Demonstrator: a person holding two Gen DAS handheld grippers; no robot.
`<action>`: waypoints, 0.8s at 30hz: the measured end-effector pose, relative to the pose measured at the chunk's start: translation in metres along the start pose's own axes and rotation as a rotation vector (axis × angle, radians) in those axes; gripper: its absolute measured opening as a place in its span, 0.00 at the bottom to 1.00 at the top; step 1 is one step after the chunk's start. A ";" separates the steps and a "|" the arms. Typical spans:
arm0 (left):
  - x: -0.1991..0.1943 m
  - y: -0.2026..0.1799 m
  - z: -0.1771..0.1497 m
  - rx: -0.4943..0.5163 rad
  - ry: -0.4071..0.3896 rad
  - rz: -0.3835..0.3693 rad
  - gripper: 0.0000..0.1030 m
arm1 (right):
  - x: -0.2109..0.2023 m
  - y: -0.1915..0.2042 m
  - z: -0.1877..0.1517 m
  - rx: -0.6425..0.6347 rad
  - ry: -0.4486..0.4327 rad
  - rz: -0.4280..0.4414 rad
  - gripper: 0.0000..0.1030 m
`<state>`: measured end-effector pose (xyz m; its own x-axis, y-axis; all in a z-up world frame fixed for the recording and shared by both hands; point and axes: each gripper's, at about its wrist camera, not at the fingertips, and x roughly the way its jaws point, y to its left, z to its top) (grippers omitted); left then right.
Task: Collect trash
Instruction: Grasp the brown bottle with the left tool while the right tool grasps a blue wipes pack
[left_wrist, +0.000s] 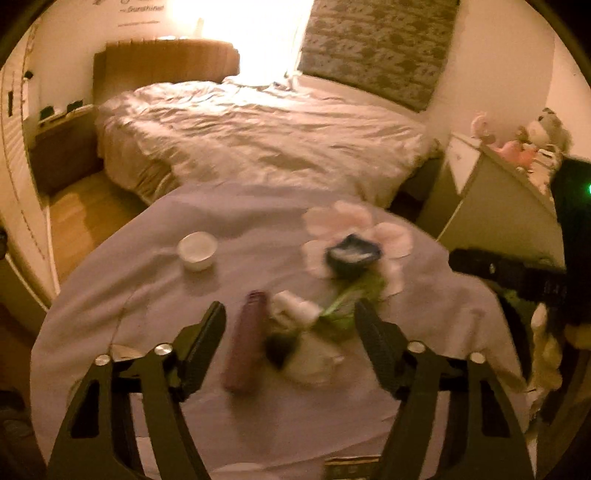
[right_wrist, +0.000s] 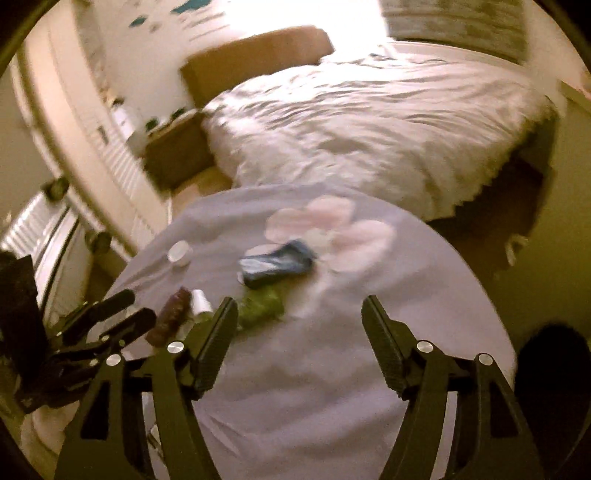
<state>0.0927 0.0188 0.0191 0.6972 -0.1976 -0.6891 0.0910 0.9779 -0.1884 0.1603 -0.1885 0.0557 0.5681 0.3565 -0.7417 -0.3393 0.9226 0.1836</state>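
Observation:
A round table under a lilac cloth holds litter: a purple-brown wrapper, crumpled white paper, a dark scrap, a green wrapper, a dark blue packet on a pink flower mat and a small white cup. My left gripper is open, its jaws either side of the purple wrapper and white paper. My right gripper is open and empty above bare cloth, right of the green wrapper. The blue packet lies ahead of it.
A bed with a rumpled white duvet stands beyond the table. A nightstand is at the left, a white cabinet with soft toys at the right. The left gripper shows at the left in the right wrist view.

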 end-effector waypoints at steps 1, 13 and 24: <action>0.003 0.005 -0.001 -0.002 0.012 0.006 0.61 | 0.006 0.005 0.002 -0.015 0.009 -0.001 0.68; 0.040 0.024 -0.009 0.005 0.129 0.023 0.39 | 0.109 0.026 0.039 -0.176 0.184 -0.038 0.76; 0.042 0.036 -0.009 -0.019 0.125 0.008 0.24 | 0.135 0.025 0.041 -0.154 0.202 -0.039 0.67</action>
<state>0.1185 0.0450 -0.0228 0.6037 -0.1984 -0.7721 0.0720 0.9781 -0.1951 0.2591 -0.1113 -0.0138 0.4267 0.2704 -0.8630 -0.4394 0.8961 0.0635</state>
